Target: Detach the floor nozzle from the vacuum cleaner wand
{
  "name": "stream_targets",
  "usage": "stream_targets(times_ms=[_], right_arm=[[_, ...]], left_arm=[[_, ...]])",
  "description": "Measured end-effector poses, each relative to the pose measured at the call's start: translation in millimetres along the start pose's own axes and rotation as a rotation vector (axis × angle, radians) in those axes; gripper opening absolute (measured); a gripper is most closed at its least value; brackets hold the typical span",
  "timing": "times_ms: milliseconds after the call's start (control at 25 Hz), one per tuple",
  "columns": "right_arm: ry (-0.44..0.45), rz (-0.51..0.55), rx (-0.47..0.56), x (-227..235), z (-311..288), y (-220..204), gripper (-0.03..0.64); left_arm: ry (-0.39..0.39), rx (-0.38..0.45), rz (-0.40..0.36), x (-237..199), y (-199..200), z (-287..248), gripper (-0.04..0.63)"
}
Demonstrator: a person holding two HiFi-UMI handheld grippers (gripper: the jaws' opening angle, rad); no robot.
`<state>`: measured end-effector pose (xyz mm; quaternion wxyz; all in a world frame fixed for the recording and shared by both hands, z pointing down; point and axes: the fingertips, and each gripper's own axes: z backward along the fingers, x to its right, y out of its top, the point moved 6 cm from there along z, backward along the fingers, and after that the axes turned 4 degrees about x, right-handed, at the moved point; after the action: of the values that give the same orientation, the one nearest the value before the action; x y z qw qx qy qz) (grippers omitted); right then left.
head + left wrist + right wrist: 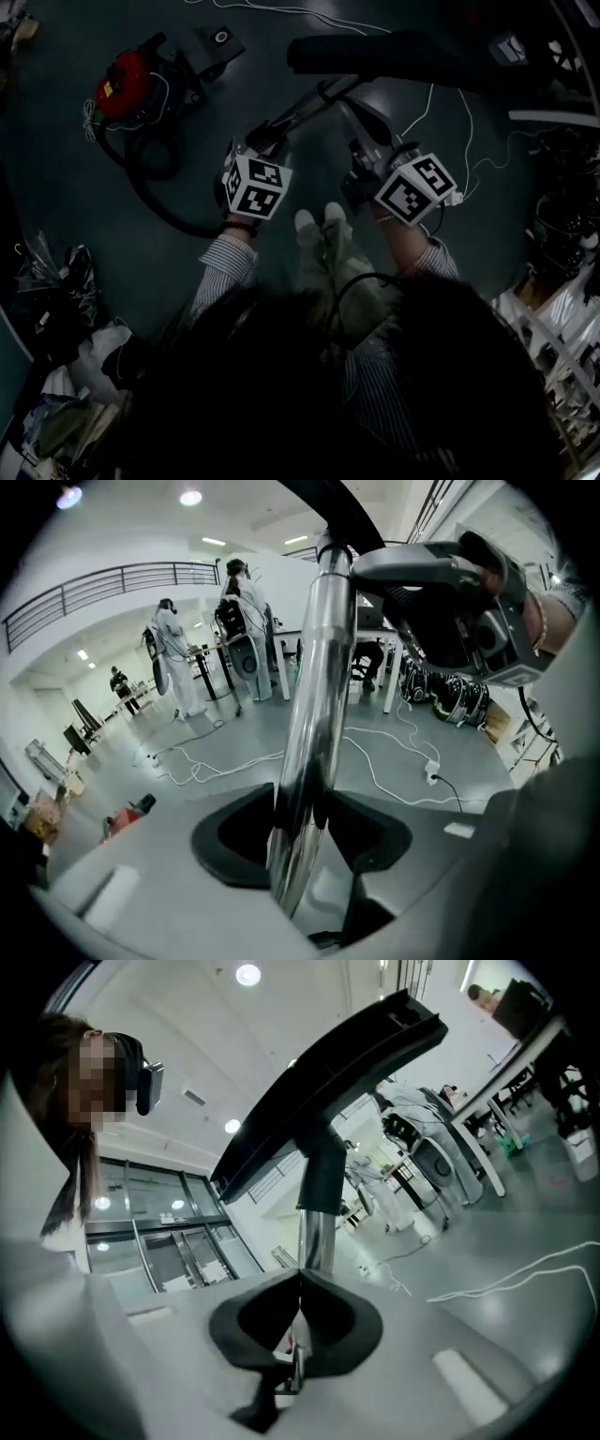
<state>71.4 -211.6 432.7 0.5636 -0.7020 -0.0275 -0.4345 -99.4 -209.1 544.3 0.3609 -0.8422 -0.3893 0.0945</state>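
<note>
The chrome wand (305, 108) slants up across the head view to the black floor nozzle (375, 52), which is raised off the floor. My left gripper (265, 134) is shut on the wand (314, 686), its dark pads pressing on both sides. My right gripper (364, 141) sits higher on the wand, close to the nozzle end. In the right gripper view its jaws (300, 1283) are shut with the pads meeting and nothing visible between them. The wand (317, 1237) and nozzle (328, 1082) rise just beyond the tips. The right gripper (450, 602) also shows beside the wand's top.
The red vacuum canister (127, 82) lies on the floor at upper left, its black hose (155, 202) curling toward me. White cables (469, 122) and a power strip (433, 772) cross the floor. Bags and clutter (56, 281) pile up at lower left. People stand at tables (173, 658) far off.
</note>
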Motion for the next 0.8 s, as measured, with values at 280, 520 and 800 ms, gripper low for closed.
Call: stream_targets(times_ms=[280,520,800], right_arm=[[0.161,0.162,0.134,-138,-7,106,0.003],[0.232,0.328,0.244,-248,1,173,0.003],[0.357,0.402,0.279,-334,4,195,0.033]], left_arm=[[0.134,0.194,0.050,-27,93,131,0.187],[0.214,0.387,0.145,-33,149,231,0.189],[0.258,0.556,0.255,-49,170,304,0.195]])
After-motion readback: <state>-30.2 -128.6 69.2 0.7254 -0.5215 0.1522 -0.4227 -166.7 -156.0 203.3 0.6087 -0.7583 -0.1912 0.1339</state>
